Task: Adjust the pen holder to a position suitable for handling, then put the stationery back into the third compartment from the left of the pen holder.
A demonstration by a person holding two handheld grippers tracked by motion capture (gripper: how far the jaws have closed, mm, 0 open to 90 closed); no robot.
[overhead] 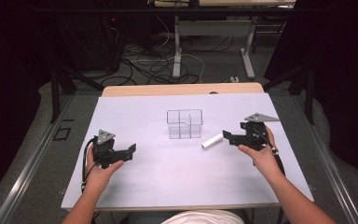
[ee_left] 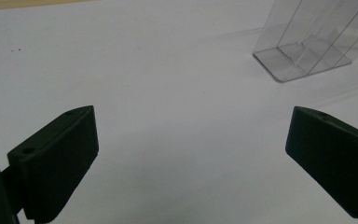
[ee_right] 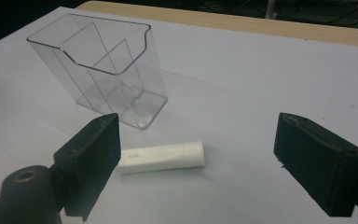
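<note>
Item: small white plastic tube [ee_right: 162,157] with a cap at one end, lying flat on the table just in front of the clear container and beside the right gripper. Probably light and fairly stiff; the smooth round wall may roll or slip, so a hold across the middle of the body looks safest.

Item: clear plastic organiser box [overhead: 184,123], upright, open-topped, split by inner dividers into compartments, all apparently empty. Likely light and easy to tip or push; thin walls may crack under a hard squeeze.

Item: right gripper [overhead: 228,136], black, two jaws spread wide, holding nothing, aimed toward the tube.

Item: left gripper [overhead: 129,151], black, jaws likewise wide apart and empty, well apart from the tube, over bare table.

Surface: white matt table sheet [overhead: 168,177] over a pale wooden top [overhead: 182,88] that shows at the far edge.

Room: dim, dark floor, loose cables [overhead: 144,65] and white desk legs [overhead: 177,51] beyond the table.
</note>
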